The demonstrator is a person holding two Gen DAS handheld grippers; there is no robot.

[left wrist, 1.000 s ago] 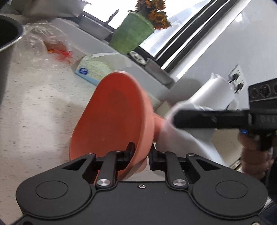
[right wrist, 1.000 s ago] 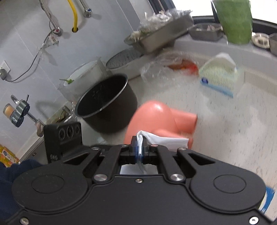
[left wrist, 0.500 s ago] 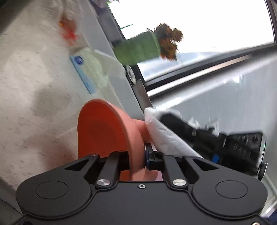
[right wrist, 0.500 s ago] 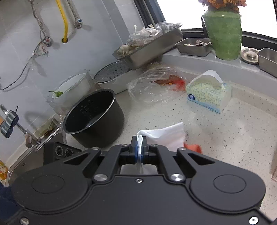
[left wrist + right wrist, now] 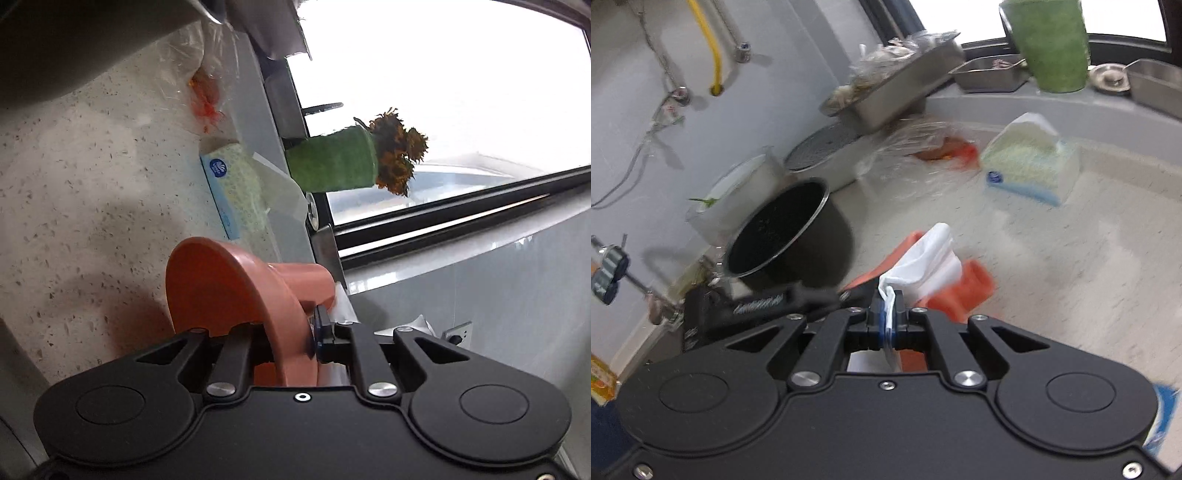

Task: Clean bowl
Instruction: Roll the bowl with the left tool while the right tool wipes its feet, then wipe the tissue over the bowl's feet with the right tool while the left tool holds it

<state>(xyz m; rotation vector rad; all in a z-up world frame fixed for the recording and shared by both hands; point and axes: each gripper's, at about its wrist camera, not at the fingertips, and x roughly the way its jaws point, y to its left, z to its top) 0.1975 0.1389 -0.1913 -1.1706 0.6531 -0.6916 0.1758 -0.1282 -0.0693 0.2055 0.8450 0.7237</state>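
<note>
Left wrist: left hand-held gripper [image 5: 291, 341] clamps orange bowl [image 5: 221, 291]; right [image 5: 888, 319] grips tissue [image 5: 923, 258]

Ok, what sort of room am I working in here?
Most likely a kitchen, perhaps a working one: a speckled stone counter under a window, steel food trays on the ledge, a black cooking pot and a tissue box.

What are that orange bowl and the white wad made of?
The orange bowl looks like plastic: smooth, matte, evenly coloured, thin-rimmed. The white wad pinched in the right claw seems to be soft tissue paper, given its limp creases, though thin cloth is possible.
</note>
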